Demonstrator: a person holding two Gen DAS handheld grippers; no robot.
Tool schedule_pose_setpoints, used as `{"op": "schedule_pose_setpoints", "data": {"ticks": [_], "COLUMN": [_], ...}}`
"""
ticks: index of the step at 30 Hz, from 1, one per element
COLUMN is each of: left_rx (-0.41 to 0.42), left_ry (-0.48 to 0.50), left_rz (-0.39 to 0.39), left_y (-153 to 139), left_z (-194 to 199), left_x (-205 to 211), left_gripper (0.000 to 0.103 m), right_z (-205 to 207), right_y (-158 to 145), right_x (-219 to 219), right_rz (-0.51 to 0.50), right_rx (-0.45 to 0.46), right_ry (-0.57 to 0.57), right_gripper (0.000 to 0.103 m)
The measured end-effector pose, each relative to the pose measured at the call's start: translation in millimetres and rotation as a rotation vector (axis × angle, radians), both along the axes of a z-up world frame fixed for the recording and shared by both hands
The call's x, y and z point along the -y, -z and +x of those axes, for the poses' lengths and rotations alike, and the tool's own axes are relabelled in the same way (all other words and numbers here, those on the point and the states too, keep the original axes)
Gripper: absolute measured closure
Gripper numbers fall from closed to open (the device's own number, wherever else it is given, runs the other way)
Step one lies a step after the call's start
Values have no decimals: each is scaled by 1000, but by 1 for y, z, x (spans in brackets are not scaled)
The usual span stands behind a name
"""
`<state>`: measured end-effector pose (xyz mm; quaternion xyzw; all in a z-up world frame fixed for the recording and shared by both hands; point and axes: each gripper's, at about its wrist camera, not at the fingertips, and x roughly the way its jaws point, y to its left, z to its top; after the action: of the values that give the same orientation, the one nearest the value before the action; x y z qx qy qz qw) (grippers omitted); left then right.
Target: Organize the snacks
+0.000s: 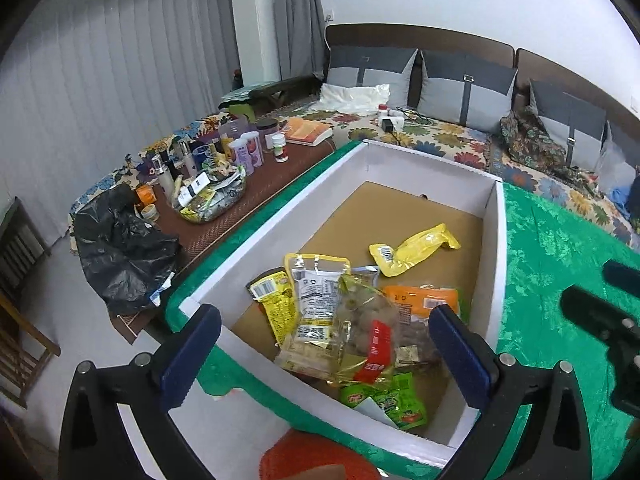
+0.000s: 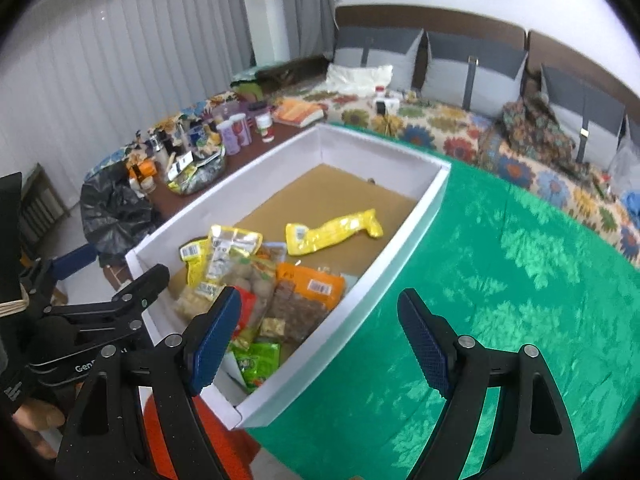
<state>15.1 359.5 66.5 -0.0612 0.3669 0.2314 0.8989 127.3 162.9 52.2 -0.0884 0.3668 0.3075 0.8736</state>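
A green cloth [image 2: 520,280] is seen under a white box [image 1: 494,264] (brown floor inside), where snack packets [image 1: 340,312] are heaped at 6 o'clock and a yellow packet [image 1: 412,248] lies toward 1 o'clock. The left gripper [image 1: 324,356] and right gripper [image 2: 320,340] are held spread apart, empty.

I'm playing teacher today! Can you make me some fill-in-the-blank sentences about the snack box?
1. The white box sits on a ____ cloth.
2. The lone packet lying apart from the pile is ____.
3. Both the left gripper and right gripper are ____, holding nothing.
4. The box's floor is ____ cardboard.

Missing words: green; yellow; open; brown
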Motion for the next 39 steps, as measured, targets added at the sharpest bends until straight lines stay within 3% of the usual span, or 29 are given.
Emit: {"op": "schedule_pose_setpoints", "data": {"ticks": [5,10,14,32,39], "left_rx": [-12,-28,-20,-13,-2], "left_ry": [-15,-75,-81,-90,-43], "left_rz": [-24,42,8,29,-62], "left_y": [1,2,3,-2,-4], "left_z": [0,-4,-8,-14,-13], "left_x": [-4,-7,-13,-16,-25], "left_gripper": [0,0,0,0,0], "right_z": [-4,-6,-6,-7,-5], "right_y": [-12,-15,-13,-6,-3], "right_x": [-5,-8,-10,-21,-26], "right_rz": [5,12,12,-17,-40], "right_rx": [35,42,23,16,12], "right_ry": [-14,-35,-44,-61,-51], "right_gripper": [20,20,20,20,20]}}
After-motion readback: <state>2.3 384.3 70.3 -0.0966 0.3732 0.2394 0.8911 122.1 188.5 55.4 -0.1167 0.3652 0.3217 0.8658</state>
